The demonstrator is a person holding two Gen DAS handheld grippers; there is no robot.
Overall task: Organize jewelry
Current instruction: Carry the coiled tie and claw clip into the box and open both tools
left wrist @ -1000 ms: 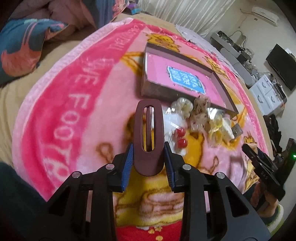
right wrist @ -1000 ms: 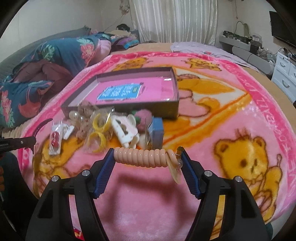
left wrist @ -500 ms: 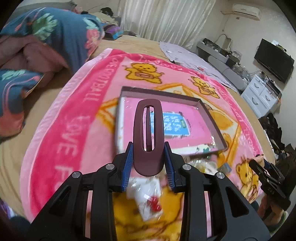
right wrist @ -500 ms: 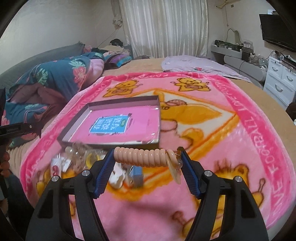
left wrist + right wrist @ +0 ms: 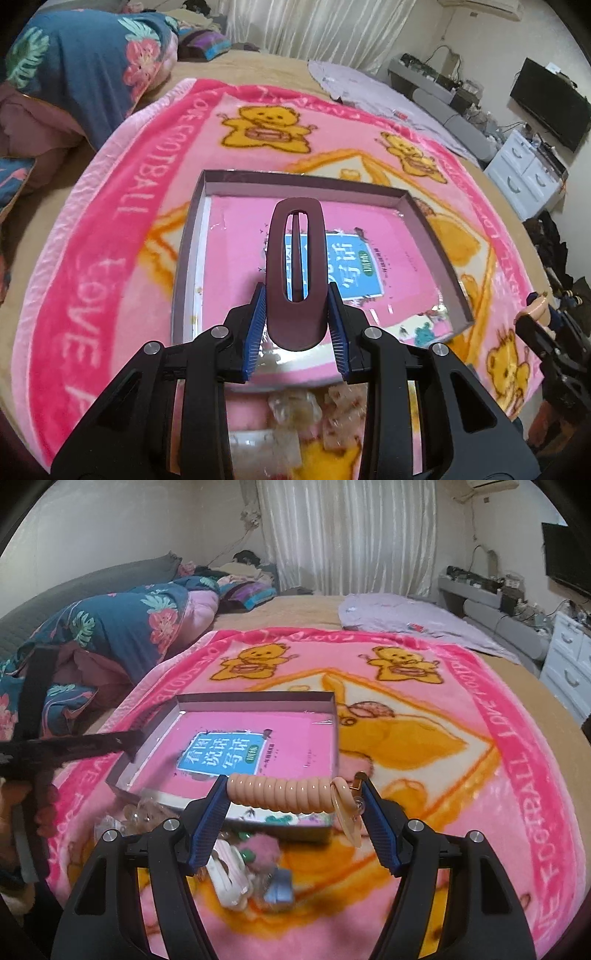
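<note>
Left wrist view showed the left gripper (image 5: 295, 325) closed on the rounded end of a dark maroon hair clip (image 5: 296, 273), which stood up between the blue pads above the near part of the shallow box (image 5: 188, 236). On the right wrist view the right gripper (image 5: 295, 812) was held partly open, its pads pressing the two ends of a peach spiral hair tie (image 5: 280, 794) with a pale disc charm, just short of the box's near wall. Below both tools lay a loose heap of accessories (image 5: 243, 864), clear beaded pieces, a white clip, a pink pompom and a small blue item, resting on the blanket close to the box. The box itself seemed to hold only a pink booklet (image 5: 221, 757) with a blue label, so the sorting looked barely begun: two pieces were in transit and the heap waited. All this sat on a pink teddy-bear fleece blanket (image 5: 110, 229) spread over a bed, with a floral duvet (image 5: 122, 627) to one side; beyond stood white curtains (image 5: 351, 535), a white drawer unit (image 5: 532, 173) and a wall television (image 5: 550, 103).
</note>
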